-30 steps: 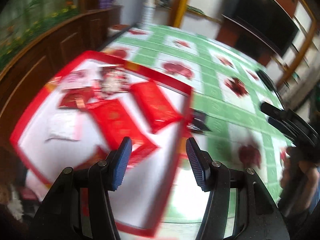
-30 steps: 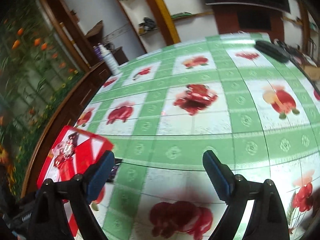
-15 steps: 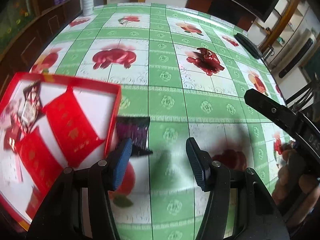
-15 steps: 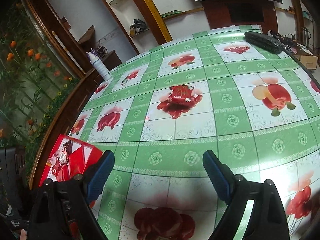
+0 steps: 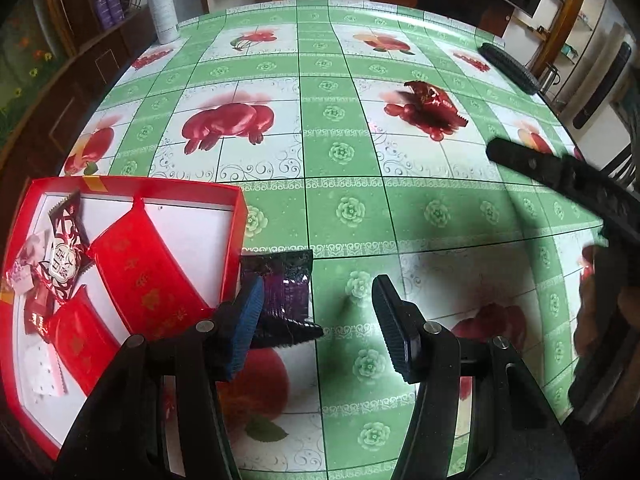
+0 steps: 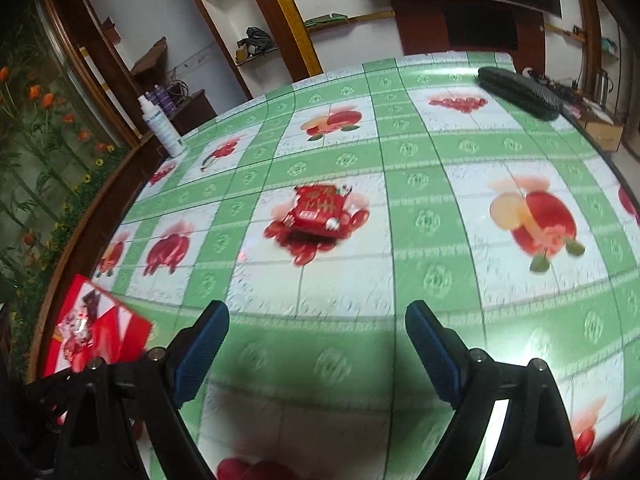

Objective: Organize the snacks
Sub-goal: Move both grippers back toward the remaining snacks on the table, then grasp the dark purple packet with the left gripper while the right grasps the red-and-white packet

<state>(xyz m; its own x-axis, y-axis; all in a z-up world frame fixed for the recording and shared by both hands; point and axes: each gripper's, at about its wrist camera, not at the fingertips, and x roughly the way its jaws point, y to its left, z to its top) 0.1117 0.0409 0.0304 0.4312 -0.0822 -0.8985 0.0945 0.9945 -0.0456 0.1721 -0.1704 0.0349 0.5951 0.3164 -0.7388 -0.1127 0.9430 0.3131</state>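
Far left, shallow red box [image 5: 234, 216] with glossy red packets [image 5: 140, 272]; just beside its wall, crinkly dark purple packet [image 5: 286, 284] flat under gaping left gripper [image 5: 318, 312]; farther right, shiny red wrapper [image 6: 316, 212] ahead of wide-open, empty right gripper [image 6: 316, 340]

— How's our left gripper [image 5: 316, 316]?
— Jaws spread wide, nothing between them, low over the table's near edge.
— And our right gripper [image 6: 316, 346]?
— Spread wide too, empty, hovering above the table; from the left wrist view it sits at the right edge.
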